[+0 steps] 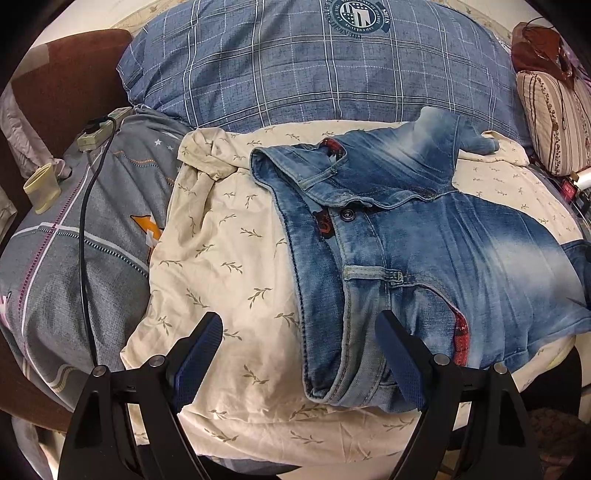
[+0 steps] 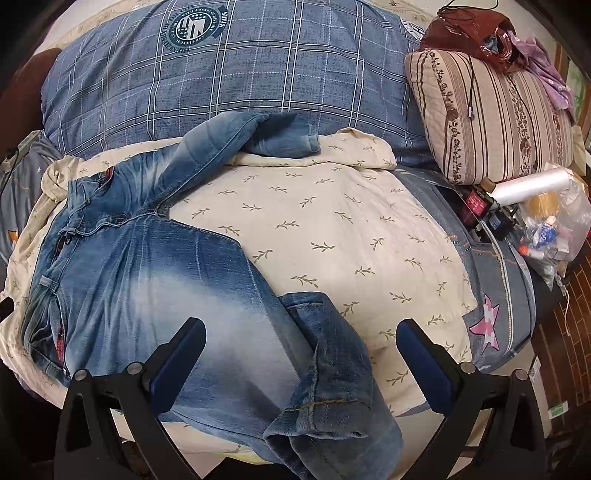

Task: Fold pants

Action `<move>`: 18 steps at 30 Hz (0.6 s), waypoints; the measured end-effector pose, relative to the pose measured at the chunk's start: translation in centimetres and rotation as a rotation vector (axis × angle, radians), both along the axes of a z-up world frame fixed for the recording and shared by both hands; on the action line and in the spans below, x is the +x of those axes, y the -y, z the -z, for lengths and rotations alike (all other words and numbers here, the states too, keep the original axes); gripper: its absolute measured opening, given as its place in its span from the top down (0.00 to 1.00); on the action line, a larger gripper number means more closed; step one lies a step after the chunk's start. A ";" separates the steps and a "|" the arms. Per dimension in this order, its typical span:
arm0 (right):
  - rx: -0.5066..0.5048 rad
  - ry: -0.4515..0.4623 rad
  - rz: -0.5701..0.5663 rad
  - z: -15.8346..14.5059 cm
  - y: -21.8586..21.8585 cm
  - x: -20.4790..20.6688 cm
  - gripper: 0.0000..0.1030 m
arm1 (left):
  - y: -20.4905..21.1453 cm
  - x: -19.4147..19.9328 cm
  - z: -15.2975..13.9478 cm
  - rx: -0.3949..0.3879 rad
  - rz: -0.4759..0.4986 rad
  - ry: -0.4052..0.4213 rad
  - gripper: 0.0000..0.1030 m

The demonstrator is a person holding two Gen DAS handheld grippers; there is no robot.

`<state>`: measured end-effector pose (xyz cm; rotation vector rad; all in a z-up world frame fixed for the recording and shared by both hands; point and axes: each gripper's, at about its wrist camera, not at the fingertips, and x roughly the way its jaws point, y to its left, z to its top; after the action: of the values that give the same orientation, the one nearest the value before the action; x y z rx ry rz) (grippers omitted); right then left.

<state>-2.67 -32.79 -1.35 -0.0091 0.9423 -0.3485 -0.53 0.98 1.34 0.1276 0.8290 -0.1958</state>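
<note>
Faded blue jeans (image 1: 424,236) lie crumpled on a cream leaf-print cloth (image 1: 229,266), waistband toward the left, legs bent back on themselves. My left gripper (image 1: 299,325) is open and empty, its jaws straddling the near end of the waistband just above it. In the right wrist view the jeans (image 2: 155,288) fill the left and near side, with one leg's cuff (image 2: 332,417) folded back at the front edge. My right gripper (image 2: 301,328) is open and empty, hovering over that folded leg.
A blue plaid pillow (image 1: 295,70) lies behind the cloth. A power strip with black cable (image 1: 92,136) and a cup (image 1: 40,186) sit at left. A striped pillow (image 2: 491,118), a red bag (image 2: 476,33) and loose items in plastic (image 2: 546,225) crowd the right.
</note>
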 end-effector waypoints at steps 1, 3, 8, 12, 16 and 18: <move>0.000 0.001 0.000 0.0 0.0 0.0 0.00 | 0.0 0.0 0.0 0.005 -0.001 0.002 0.18; 0.001 0.004 0.003 0.0 0.1 -0.1 0.00 | 0.1 0.1 0.1 0.017 -0.005 0.004 0.18; 0.016 0.012 0.013 0.1 0.7 -0.4 0.00 | 0.7 0.1 0.2 0.043 -0.010 0.005 0.18; 0.036 0.018 0.023 0.4 1.3 -0.7 0.00 | 1.3 0.2 0.3 0.062 -0.007 -0.002 0.18; 0.054 0.028 0.030 0.6 2.0 -1.1 0.00 | 1.8 0.0 0.2 0.089 -0.008 0.028 0.18; 0.065 0.032 0.036 0.8 2.4 -1.2 0.00 | 2.2 -0.1 0.1 0.103 -0.007 0.035 0.18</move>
<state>-3.91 -35.22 -2.16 0.0727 0.9222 -0.3500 -0.65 -1.20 1.20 0.2240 0.8045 -0.1438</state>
